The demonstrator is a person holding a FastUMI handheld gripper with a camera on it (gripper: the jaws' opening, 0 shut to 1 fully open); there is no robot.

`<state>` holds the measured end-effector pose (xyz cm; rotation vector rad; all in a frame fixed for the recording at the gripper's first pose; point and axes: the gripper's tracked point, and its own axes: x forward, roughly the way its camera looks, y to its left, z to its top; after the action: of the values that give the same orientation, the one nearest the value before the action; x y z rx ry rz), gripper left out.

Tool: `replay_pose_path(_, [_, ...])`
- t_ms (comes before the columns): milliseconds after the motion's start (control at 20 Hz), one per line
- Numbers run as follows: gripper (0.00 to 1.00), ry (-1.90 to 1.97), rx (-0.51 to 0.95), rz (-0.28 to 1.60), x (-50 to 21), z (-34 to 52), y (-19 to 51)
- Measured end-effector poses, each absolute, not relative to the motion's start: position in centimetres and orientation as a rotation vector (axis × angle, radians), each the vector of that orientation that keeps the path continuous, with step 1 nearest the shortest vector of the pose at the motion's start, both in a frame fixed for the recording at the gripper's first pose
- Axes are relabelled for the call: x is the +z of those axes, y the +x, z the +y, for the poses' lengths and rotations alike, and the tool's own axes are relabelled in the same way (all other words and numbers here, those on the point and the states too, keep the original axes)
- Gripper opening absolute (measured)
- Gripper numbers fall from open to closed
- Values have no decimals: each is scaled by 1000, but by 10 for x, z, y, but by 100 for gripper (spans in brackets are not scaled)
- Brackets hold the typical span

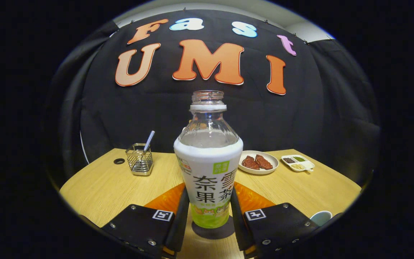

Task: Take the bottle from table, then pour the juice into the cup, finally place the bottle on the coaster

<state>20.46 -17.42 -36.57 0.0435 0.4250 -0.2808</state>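
two fingers (184, 212) up close, one on each side of the bottle (208, 169), and both sit flush against its lower label, so the gripper (208, 210) is clamped on the bottle. bottle is upright, cap off, open neck on top, clear shoulders above a white and green sleeve. under its base, a dark round coaster (214, 232) on the wooden table (99, 187), though whether the bottle touches it or hangs just over it, cannot tell. off beside the right finger, a pale cup (321, 217) peeks in by the table edge. further back, a wire holder (139, 159) with a checked handle on the left, a plate of brown meat pieces (259, 162) behind the bottle on the right, then a small divided dish (298, 162) of seeds.
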Motion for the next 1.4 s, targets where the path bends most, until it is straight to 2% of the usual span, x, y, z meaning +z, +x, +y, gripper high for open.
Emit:
replay_pose_path(350, [58,102,-307,468,-398,-188,200])
replay_pose_path(600, [65,136,-333,483,-405,-195,192])
replay_pose_path(700, [71,144,-335,487,-403,-193,190])
replay_pose_path(750, [81,149,-322,484,-400,-190,190])
replay_pose_path(850, [92,151,-301,474,-392,-184,188])
replay_pose_path(950, [98,138,-290,454,-377,-180,184])
replay_pose_path(1400, [98,64,-245,379,-284,-140,135])
